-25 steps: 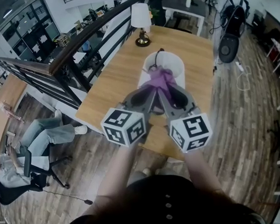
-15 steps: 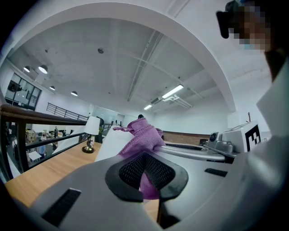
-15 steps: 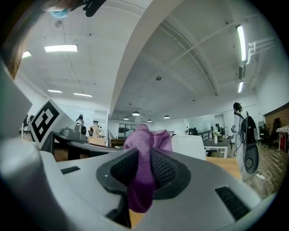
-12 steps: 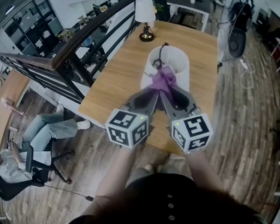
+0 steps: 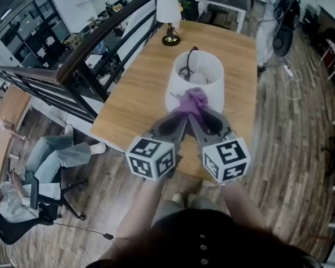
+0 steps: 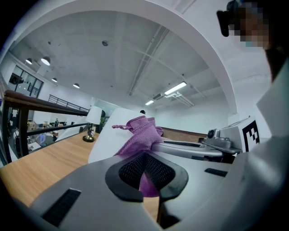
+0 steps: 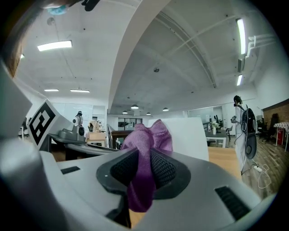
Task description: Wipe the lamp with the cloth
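Observation:
A large white lampshade (image 5: 205, 87) with a dark cord inside stands on the wooden table (image 5: 134, 98). A purple cloth (image 5: 192, 101) is bunched against the shade's near wall. My left gripper (image 5: 181, 114) and right gripper (image 5: 198, 115) sit side by side, both shut on the cloth. In the left gripper view the cloth (image 6: 140, 134) sticks out past the left gripper (image 6: 146, 173) against the shade (image 6: 106, 137). The right gripper view shows the cloth (image 7: 147, 143) pinched in the right gripper (image 7: 143, 173), with the shade (image 7: 192, 131) just behind.
A small table lamp (image 5: 168, 14) with a dark base stands at the table's far end. A dark railing (image 5: 78, 65) runs along the table's left side, and a person sits in a chair (image 5: 29, 190) below. A black bag (image 5: 280, 21) and white cable lie on the floor at right.
Both grippers and the cloth have slid a little down the shade's near wall, towards me. Their hold on the cloth is unchanged.

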### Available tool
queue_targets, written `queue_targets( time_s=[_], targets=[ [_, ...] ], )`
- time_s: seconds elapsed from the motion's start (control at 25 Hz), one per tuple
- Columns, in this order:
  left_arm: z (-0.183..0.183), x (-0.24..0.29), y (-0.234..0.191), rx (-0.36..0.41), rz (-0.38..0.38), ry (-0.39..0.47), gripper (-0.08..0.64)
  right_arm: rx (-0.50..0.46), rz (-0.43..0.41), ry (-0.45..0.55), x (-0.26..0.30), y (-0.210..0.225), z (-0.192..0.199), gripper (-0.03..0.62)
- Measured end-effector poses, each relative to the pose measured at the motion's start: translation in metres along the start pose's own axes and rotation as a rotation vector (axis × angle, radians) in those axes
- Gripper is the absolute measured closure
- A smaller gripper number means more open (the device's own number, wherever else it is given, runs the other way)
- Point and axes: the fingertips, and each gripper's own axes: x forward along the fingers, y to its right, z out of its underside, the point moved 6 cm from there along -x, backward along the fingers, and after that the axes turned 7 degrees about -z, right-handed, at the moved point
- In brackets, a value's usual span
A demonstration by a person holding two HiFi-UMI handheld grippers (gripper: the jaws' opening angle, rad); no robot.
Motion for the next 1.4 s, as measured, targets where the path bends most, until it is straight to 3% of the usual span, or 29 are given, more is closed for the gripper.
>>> queue_targets(
  time_s=[0.6,1.4],
  targets=[
    [0.027,0.007,-0.009,-0.042,0.001,-0.057,0.551,0.027,-0.005,-0.062,0.003,-0.001,0.03,0.506],
    [0.063,0.004,-0.009,-0.1,-0.061,-0.148,0.551,0.061,-0.018,-0.123,0.001,-0.006,0.071,0.506]
  ],
)
